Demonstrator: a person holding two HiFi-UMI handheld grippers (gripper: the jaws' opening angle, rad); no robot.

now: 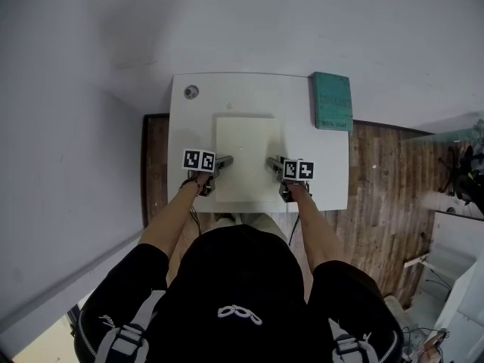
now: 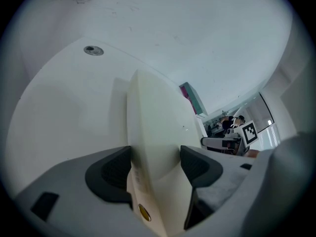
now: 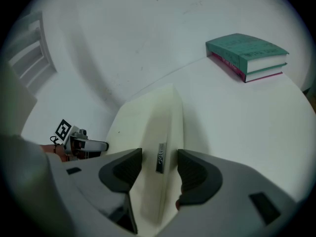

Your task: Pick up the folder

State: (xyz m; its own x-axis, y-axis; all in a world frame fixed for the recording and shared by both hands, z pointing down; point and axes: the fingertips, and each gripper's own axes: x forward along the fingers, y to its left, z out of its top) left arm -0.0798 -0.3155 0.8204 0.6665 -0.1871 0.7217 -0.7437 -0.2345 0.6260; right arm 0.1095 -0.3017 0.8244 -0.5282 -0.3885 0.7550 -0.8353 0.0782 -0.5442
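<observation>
A cream folder [image 1: 243, 157] lies in the middle of the white table [image 1: 189, 134]. My left gripper [image 1: 221, 162] is at its left edge and my right gripper [image 1: 271, 164] at its right edge. In the left gripper view both pads of the left gripper [image 2: 155, 163] press on the folder [image 2: 158, 117], whose edge stands between them. In the right gripper view the folder's edge [image 3: 153, 117], with a small metal label, sits between the jaws of the right gripper [image 3: 159, 164], and both pads lie against it.
A teal book [image 1: 333, 100] lies at the table's far right corner, well away from the folder, also in the right gripper view as the book [image 3: 247, 56]. A round cable hole [image 1: 191, 91] sits at the far left corner. White walls stand behind and to the left; wood floor lies to the right.
</observation>
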